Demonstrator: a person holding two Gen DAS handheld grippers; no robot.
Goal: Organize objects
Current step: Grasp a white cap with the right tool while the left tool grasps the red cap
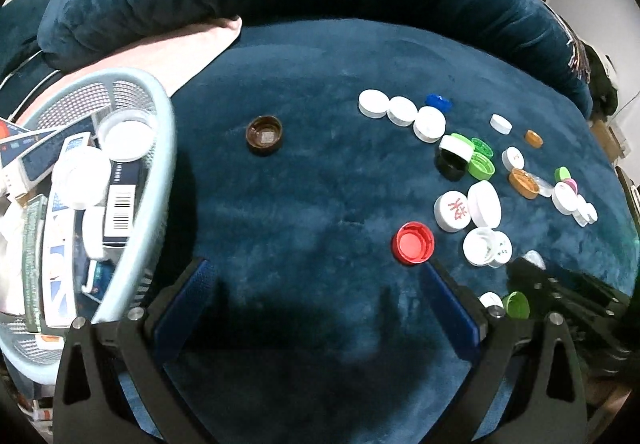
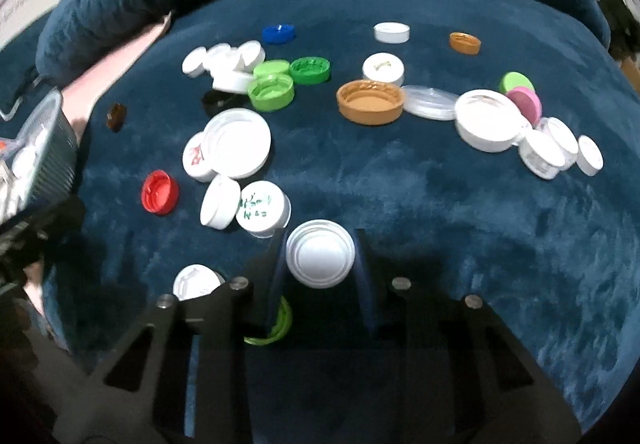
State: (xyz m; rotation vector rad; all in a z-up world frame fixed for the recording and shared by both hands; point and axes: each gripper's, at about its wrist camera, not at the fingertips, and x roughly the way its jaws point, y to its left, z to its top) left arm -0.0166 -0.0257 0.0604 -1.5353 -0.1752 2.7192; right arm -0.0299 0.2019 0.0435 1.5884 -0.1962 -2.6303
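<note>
Right wrist view shows your right tool [image 2: 320, 256] clenched across the rim of a white cap [image 2: 320, 254] just above the blue couch seat [image 2: 440, 183]: light, stiff, slick plastic, so keep pinching opposite edges.

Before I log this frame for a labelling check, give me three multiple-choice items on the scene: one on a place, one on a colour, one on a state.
1. Where is the basket in the left wrist view?
A. Left of the brown cap
B. Right of the red cap
C. Behind the blue cap

2. What colour is the cap nearest the left gripper's right fingertip?
A. Blue
B. Red
C. Orange

3. How is the right gripper?
A. Open over bare fabric
B. Shut on a green cap
C. Shut on a white lid

Answers: 1 A, it sits at the left edge, the brown cap to its right. 2 B, the red cap lies just beyond the left gripper. 3 C, the right gripper clamps the white lid from both sides.
</note>
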